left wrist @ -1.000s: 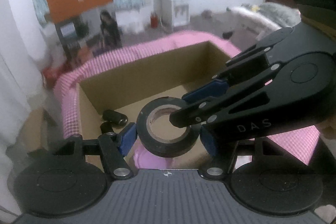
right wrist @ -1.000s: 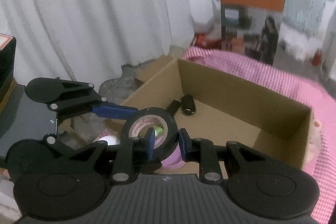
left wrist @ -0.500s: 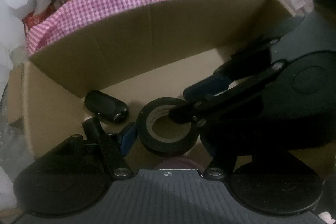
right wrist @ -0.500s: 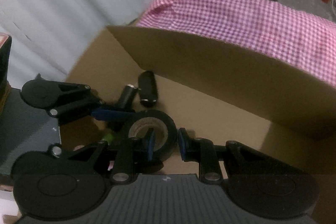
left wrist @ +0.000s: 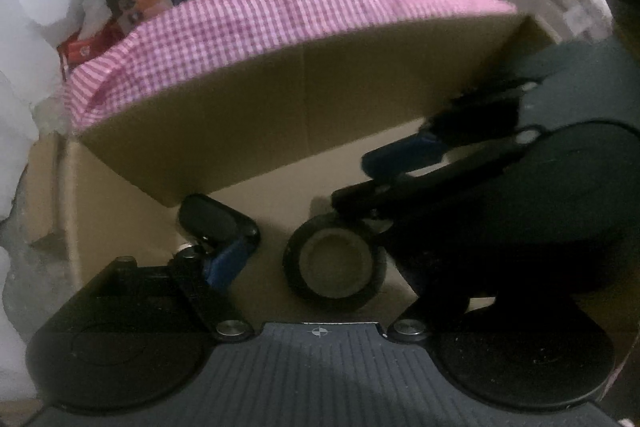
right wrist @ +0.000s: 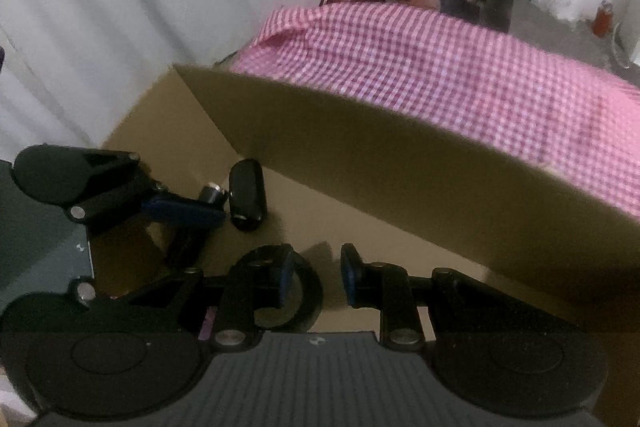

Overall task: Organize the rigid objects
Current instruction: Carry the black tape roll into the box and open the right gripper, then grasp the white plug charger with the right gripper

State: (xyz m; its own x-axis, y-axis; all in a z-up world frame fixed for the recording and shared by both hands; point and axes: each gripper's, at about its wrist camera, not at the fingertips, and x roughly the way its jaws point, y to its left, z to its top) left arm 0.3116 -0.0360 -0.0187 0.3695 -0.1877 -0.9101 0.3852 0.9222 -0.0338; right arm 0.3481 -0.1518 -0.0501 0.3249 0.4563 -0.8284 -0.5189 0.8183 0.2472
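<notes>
Tape roll (left wrist: 334, 261) lies flat on the near floor of the cardboard box (left wrist: 280, 99), delivered for sorting. Left gripper (left wrist: 320, 259) jaws are opening, clear of it. Right gripper (right wrist: 316, 277) straddles its rim loosely, apparently without pinching.

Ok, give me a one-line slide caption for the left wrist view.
Left gripper opening around a black tape roll on the cardboard box floor, right gripper reaching in at its rim.

Both wrist cameras look steeply down, close, into one cardboard box (left wrist: 280, 115).
</notes>
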